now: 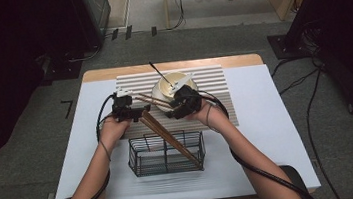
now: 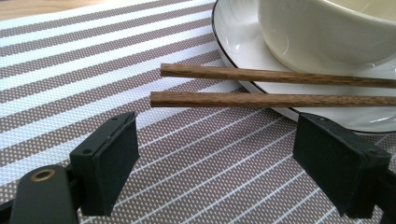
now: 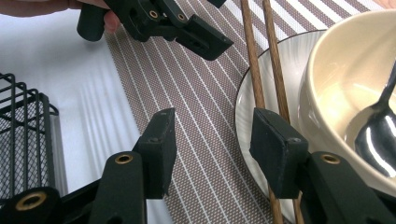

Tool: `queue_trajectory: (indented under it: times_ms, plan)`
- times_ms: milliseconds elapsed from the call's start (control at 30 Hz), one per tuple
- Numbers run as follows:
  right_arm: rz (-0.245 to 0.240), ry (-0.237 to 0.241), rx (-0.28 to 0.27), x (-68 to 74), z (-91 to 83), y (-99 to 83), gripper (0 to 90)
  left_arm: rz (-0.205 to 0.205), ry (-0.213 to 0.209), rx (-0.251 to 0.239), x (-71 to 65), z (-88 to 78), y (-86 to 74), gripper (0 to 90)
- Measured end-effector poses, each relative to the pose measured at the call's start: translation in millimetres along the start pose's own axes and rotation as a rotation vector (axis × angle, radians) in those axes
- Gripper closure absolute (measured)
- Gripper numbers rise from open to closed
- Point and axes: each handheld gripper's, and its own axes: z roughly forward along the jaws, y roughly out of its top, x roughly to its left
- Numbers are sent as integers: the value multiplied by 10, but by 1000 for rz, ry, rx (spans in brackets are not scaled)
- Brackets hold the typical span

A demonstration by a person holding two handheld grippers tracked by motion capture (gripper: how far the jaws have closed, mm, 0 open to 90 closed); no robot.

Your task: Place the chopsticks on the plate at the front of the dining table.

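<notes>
Two brown chopsticks (image 1: 152, 101) lie side by side on the striped placemat (image 1: 213, 82), their far ends resting on the rim of a white plate (image 2: 238, 37). A cream bowl (image 1: 172, 82) stands on that plate with a dark spoon (image 3: 378, 135) in it. My left gripper (image 2: 215, 140) is open just short of the chopsticks (image 2: 261, 99), with only placemat between its pads. My right gripper (image 3: 212, 126) is open beside the plate (image 3: 261, 88). The chopsticks (image 3: 254, 60) run past behind its right pad, outside the gap. The two grippers (image 1: 133, 112) (image 1: 177, 104) face each other across the chopsticks.
A black wire basket (image 1: 165, 153) stands at the front middle of the white-covered table, with another pair of chopsticks (image 1: 169, 138) leaning out of it toward the left gripper. The left gripper (image 3: 187, 32) appears at the top of the right gripper view.
</notes>
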Motion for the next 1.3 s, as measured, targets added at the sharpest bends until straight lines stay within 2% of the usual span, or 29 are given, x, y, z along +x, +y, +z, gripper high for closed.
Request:
queue_trajectory:
  times_ms: [267,367,533,867,1100,1300]
  plan:
    - [2,-24,-24,18,-64,-130,511,1,0,0,-12,-4,-3,148]
    - [4,-31,-35,21,-91,-170,511,-13,3,-16,-24,-5,-5,148]
    - [13,-44,-72,14,-142,-252,511,-5,-1,-14,-43,8,-7,148]
    - [25,-69,-80,-20,-169,-375,511,-11,-13,-26,-71,39,15,148]
    - [56,-92,-104,-85,-225,-494,510,7,-15,-8,-93,95,33,148]
    - [76,-124,-95,-141,-252,-624,504,14,-18,-11,-118,111,52,148]
